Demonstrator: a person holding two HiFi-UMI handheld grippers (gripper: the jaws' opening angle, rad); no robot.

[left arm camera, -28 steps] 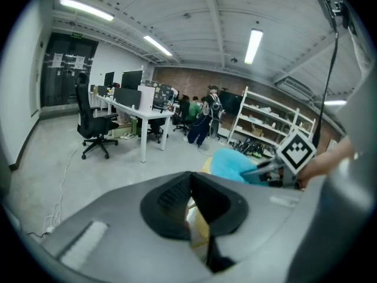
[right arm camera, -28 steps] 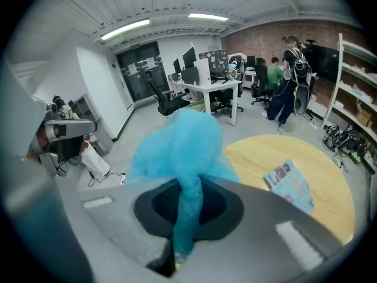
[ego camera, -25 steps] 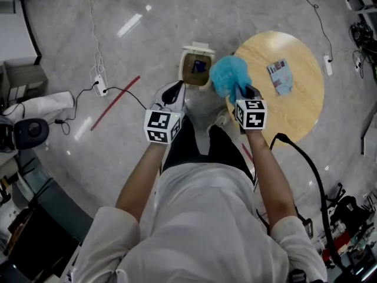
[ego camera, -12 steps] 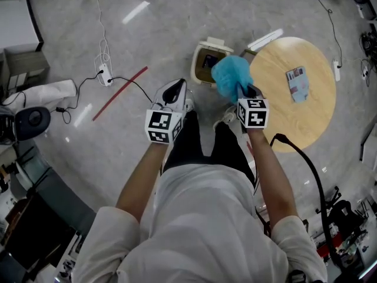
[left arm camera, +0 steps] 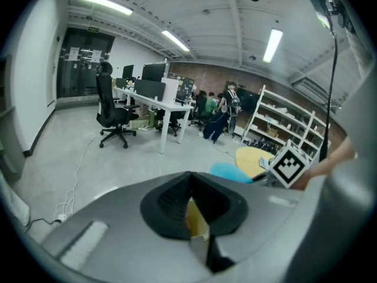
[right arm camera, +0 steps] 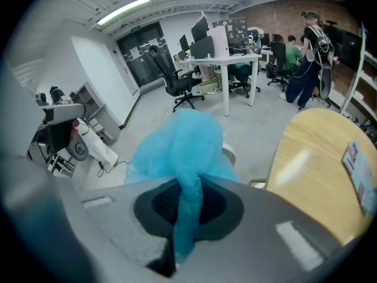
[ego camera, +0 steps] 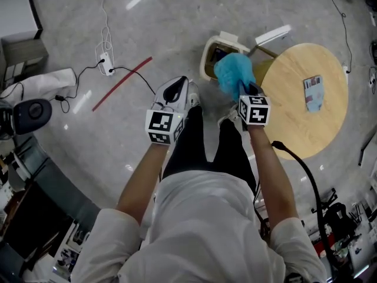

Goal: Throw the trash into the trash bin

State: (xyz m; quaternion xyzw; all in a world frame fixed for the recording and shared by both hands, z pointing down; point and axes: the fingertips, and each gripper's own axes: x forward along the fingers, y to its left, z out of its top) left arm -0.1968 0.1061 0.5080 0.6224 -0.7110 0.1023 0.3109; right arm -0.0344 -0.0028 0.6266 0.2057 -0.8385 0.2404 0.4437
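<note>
A cream trash bin (ego camera: 207,61) with an open top stands on the floor beside a round wooden table (ego camera: 300,117). My right gripper (ego camera: 247,91) is shut on a fluffy blue piece of trash (ego camera: 232,71), which hangs over the bin's near rim. In the right gripper view the blue trash (right arm camera: 177,152) bulges out past the right gripper (right arm camera: 187,204), a strand pinched in the jaws. My left gripper (ego camera: 175,92) hovers left of the bin. In the left gripper view the left gripper (left arm camera: 194,217) is closed on a small cream-yellow scrap (left arm camera: 197,223).
A printed packet (ego camera: 313,93) lies on the table. On the floor to the left are a power strip with cables (ego camera: 106,63), a red strip (ego camera: 122,82) and a white bundle (ego camera: 35,84). A black cable (ego camera: 303,170) trails from the right hand. The person's legs are below the grippers.
Both grippers have moved toward the bin. The blue trash, earlier to the right of the bin, now overlaps its near rim. The grips look unchanged.
</note>
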